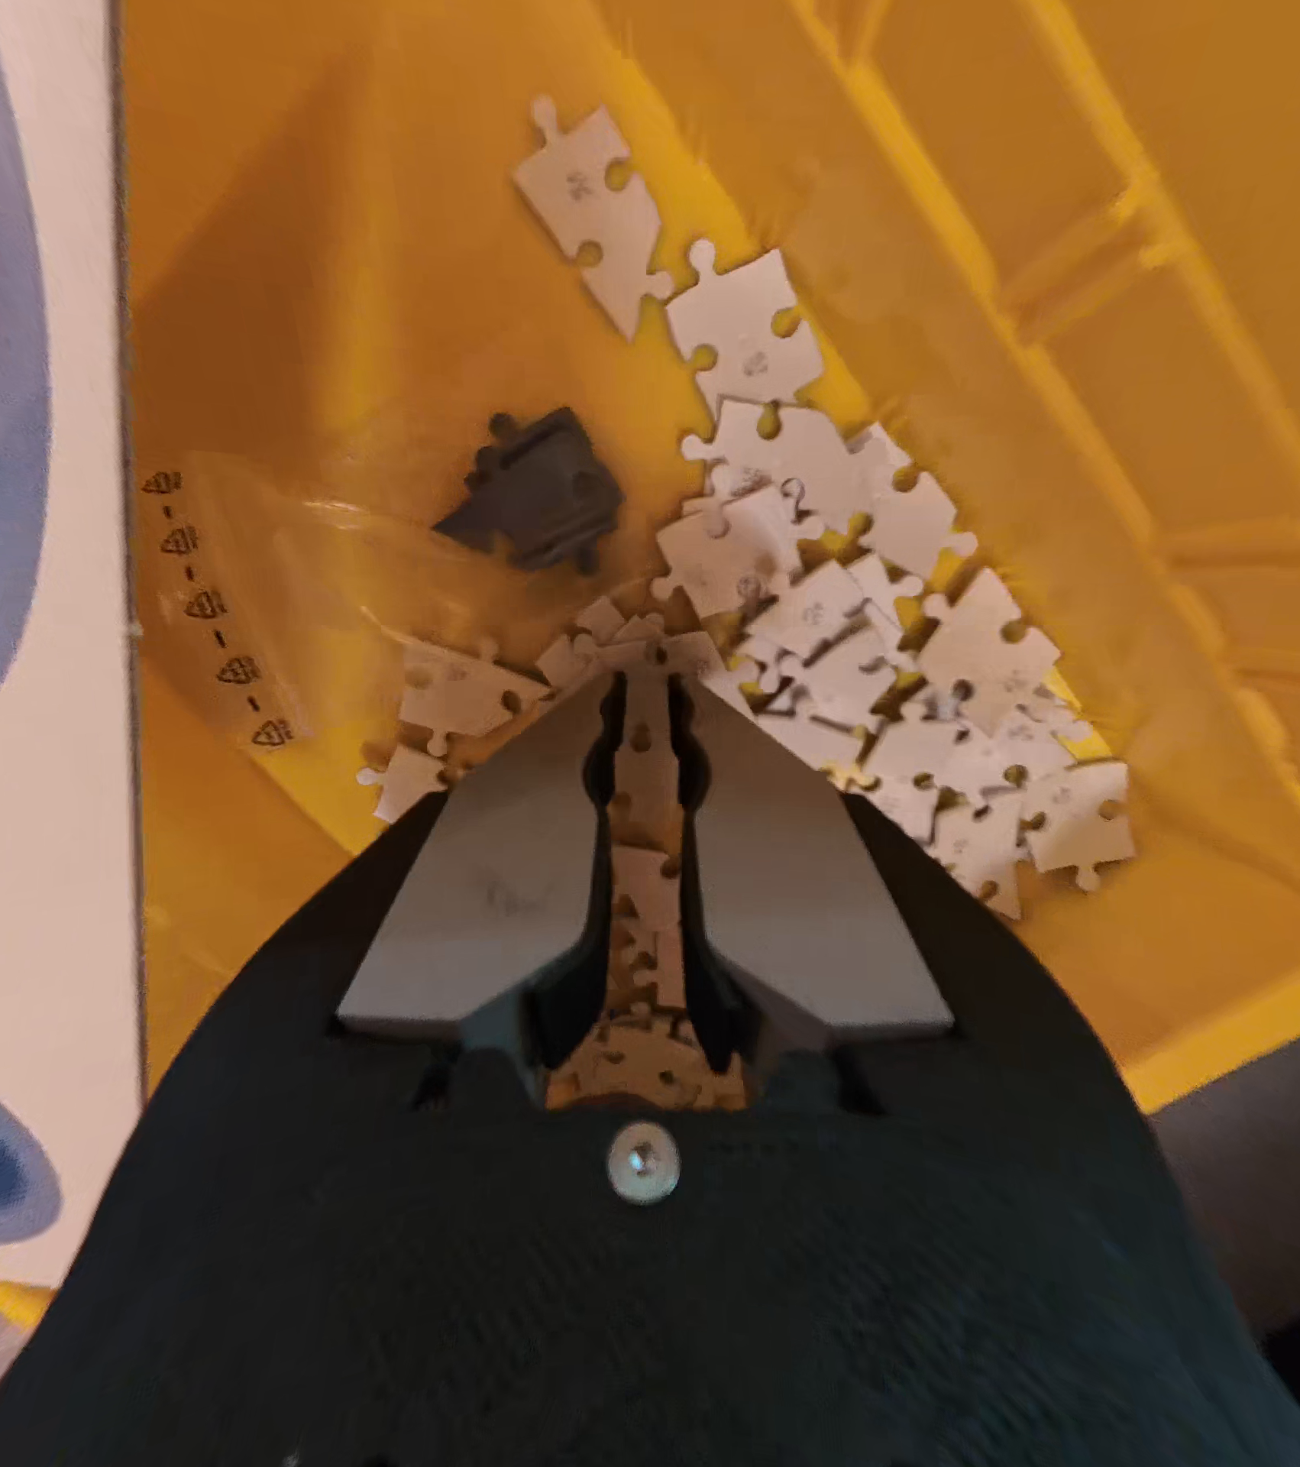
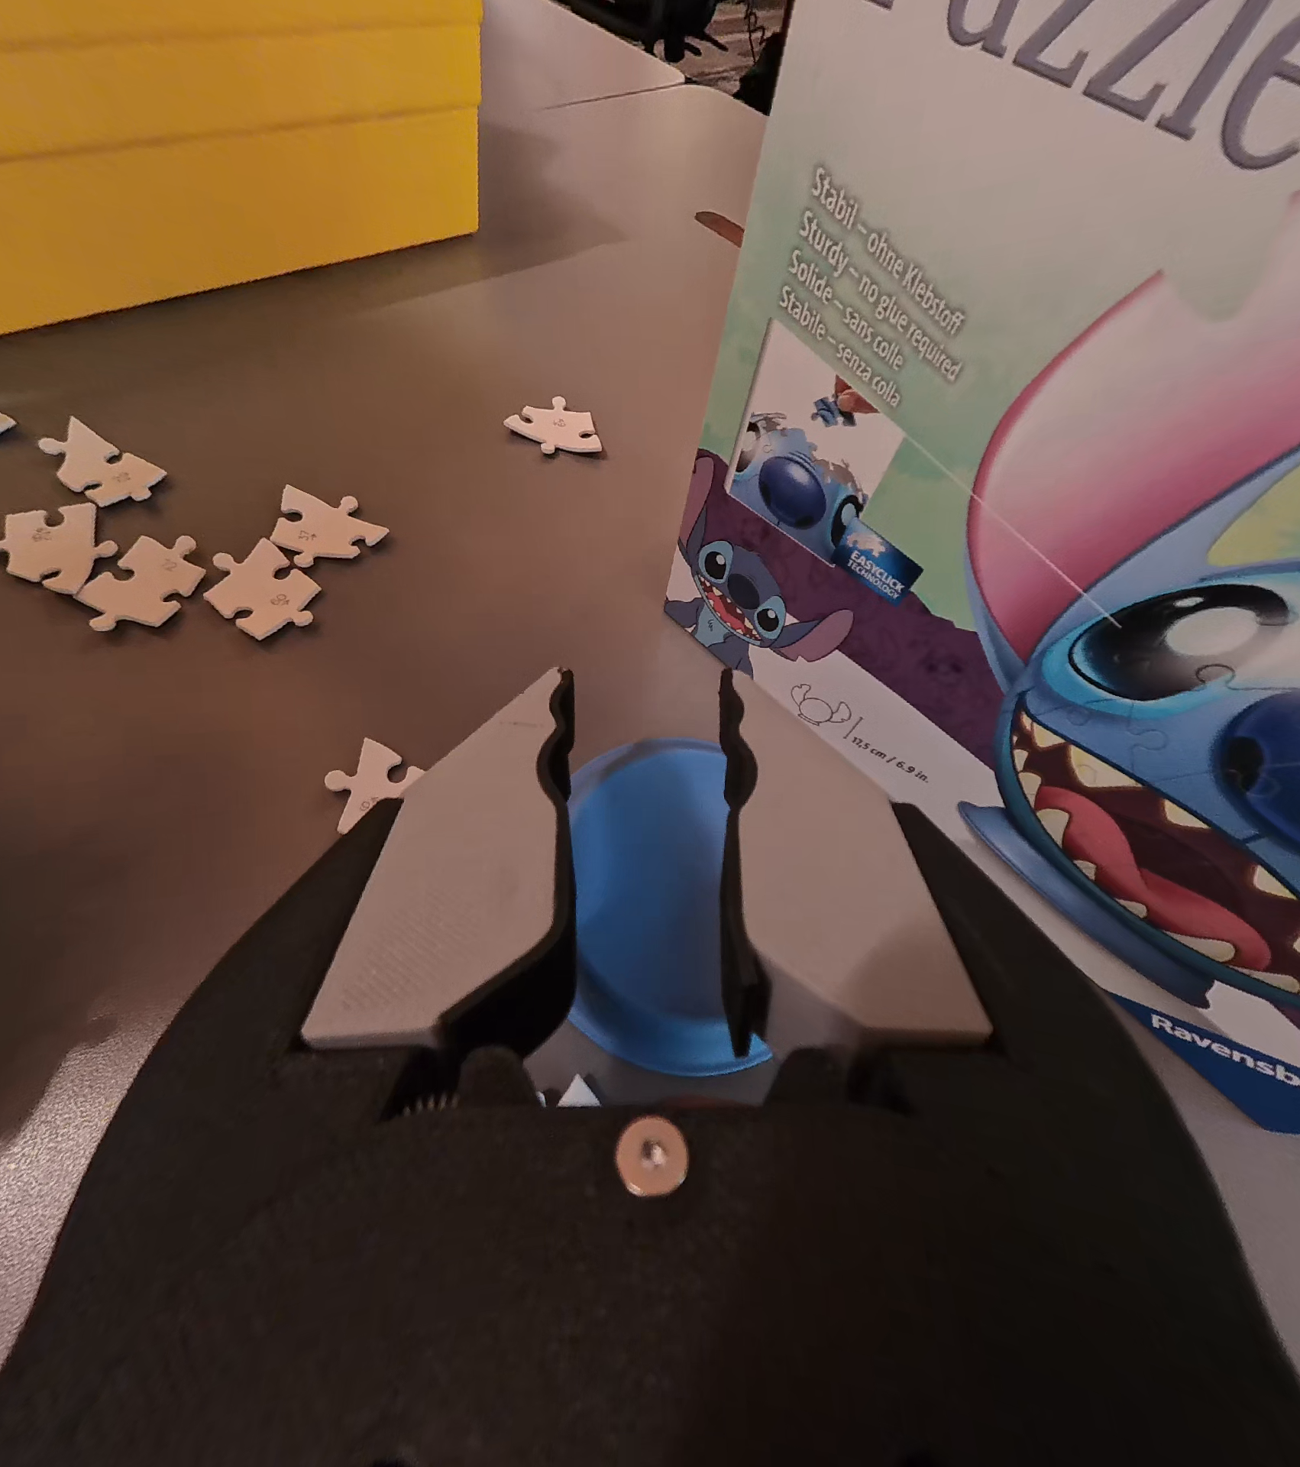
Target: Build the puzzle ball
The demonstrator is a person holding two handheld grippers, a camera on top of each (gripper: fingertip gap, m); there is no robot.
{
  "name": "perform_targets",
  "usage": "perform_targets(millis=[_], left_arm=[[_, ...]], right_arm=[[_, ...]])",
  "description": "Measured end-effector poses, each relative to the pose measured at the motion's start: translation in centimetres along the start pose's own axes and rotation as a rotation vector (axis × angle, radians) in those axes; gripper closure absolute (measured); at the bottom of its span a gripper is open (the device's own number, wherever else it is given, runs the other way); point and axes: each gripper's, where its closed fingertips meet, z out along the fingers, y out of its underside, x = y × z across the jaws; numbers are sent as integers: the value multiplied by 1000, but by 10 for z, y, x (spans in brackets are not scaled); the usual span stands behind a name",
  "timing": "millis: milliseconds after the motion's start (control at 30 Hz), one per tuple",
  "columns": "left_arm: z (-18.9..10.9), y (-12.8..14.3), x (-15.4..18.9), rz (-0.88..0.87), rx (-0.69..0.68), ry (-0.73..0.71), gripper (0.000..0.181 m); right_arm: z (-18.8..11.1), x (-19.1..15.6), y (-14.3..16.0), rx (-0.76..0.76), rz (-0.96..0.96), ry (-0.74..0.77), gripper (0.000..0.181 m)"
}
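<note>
Left gripper (image 1: 645, 683): fingers nearly together over white puzzle pieces (image 1: 813, 603) heaped in the yellow bin (image 1: 313, 238); whether they pinch one, I cannot tell.
Right gripper (image 2: 645, 683): fingers apart over a blue dish (image 2: 647, 897) on the counter (image 2: 393, 317).
Handling: pieces look light, thin, stiff; grip by edges.

1. On the grey table (image 2: 409, 381), eight loose white puzzle pieces (image 2: 263, 589), blank side up.
2. One blue round piece (image 2: 647, 897).
3. One puzzle box (image 2: 1067, 492).
4. In the yellow bin (image 1: 393, 238), one dark piece (image 1: 544, 492), one clear bag (image 1: 298, 571), too many heaped white pieces (image 1: 829, 635) to count.
</note>
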Motion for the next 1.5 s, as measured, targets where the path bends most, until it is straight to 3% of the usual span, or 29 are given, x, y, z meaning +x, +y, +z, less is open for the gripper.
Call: perform_targets(millis=[167, 333, 433, 533, 600, 767, 1000, 1133, 1367, 1500], left_arm=[[-10, -2, -14, -2, 18, -42, 167], [-27, -20, -19, -24, 142, -44, 167], [-20, -14, 0, 12, 100, 27, 164], [-3, 5, -3, 68, -19, -33, 164], [-6, 7, -4, 61, -24, -27, 171], [-11, 28, -11, 44, -108, -7, 169], [-15, -25, 0, 69, 146, 6, 163], [0, -3, 3, 69, 19, 33, 163], [-8, 30, 5, 78, -120, 84, 168], [-15, 33, 3, 60, -126, 94, 167]], right_arm=[[1, -1, 1, -10, -8, 4, 149], [1, -2, 1, -14, -15, 3, 150], [1, -2, 1, -15, -15, 4, 150], [2, -2, 1, -16, -18, 6, 150], [2, -3, 2, -17, -20, 7, 150], [2, -2, 2, -19, -19, 6, 150], [2, -3, 2, -23, -27, 7, 150], [2, -4, 3, -25, -28, 6, 150], [2, -4, 3, -25, -29, 3, 151], [3, -5, 3, -28, -33, 3, 150]])
